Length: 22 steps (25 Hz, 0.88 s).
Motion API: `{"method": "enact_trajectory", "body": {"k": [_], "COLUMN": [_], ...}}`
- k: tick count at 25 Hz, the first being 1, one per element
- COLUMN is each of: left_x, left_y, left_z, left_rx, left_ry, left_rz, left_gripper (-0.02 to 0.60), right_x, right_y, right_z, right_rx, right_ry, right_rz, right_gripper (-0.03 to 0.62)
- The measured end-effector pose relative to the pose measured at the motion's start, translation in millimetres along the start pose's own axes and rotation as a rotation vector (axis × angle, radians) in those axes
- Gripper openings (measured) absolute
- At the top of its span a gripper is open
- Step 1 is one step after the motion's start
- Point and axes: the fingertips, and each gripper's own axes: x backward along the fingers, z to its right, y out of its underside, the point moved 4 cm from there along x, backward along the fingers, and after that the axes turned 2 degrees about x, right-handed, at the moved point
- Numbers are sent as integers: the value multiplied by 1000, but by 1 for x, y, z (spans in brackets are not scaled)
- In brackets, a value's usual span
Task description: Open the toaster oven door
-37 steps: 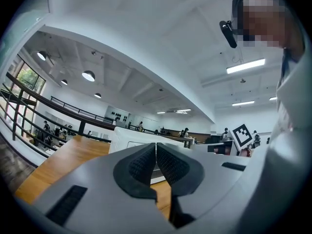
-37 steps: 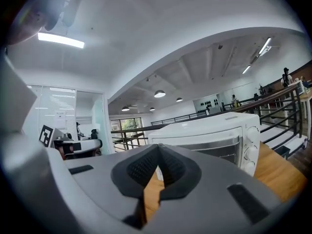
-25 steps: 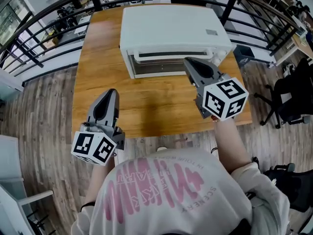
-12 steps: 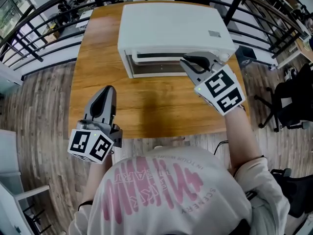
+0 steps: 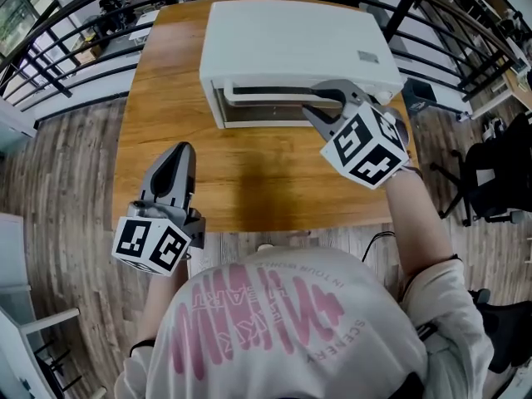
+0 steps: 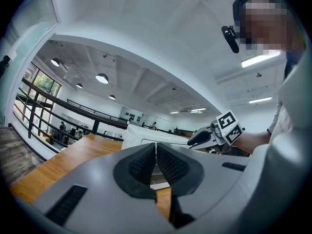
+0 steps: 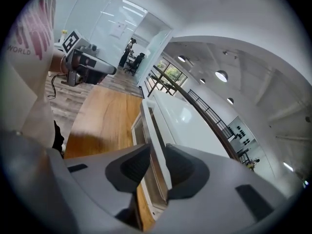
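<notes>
My right gripper (image 7: 157, 157) is up at the front of the white toaster oven (image 5: 291, 44), angled downward with its marker cube turned towards me, and its jaws have just been opening: they stand apart now with the door handle (image 7: 153, 130) running between them. In the right gripper view the pale bar of the handle passes through the gap closer to one pad than the other, and I see a clear space on the other side, so I am not clamped on it. The toaster oven sits at the far end of the wooden table (image 5: 249, 173), front facing me, and its door is upright against the body, closed, with the glass panel below the handle. From the head view my right gripper's tips are at the right end of the handle, just under the oven's top edge. My left gripper (image 5: 177, 158) is well apart from the oven, held level over the near left part of the table, and in the left gripper view its two ribbed pads are pressed together with nothing between them. That view looks straight across the table at the oven's front, with my right gripper showing off to the right of it. A dark railing (image 5: 75, 23) runs round behind the table, and plank floor (image 5: 58, 181) lies to either side
</notes>
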Motion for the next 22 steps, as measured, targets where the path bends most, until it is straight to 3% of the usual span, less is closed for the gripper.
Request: {"method": "enact_trajectory", "body": {"k": [10, 16, 22], "left_x": [9, 14, 19], "left_y": [0, -2, -3], "left_z": [-3, -4, -4], "left_rx": [0, -1, -1], "left_ry": [-20, -35, -46], "left_rz": [4, 5, 8], "left_gripper": [25, 25, 25], "right_x": [-15, -21, -27], "right_y": [4, 6, 6], "right_z": [-1, 0, -3], "right_rx": [120, 115, 106], "right_ry": [2, -17, -46], "right_rz": [-93, -107, -111], "right_gripper": [108, 137, 123]}}
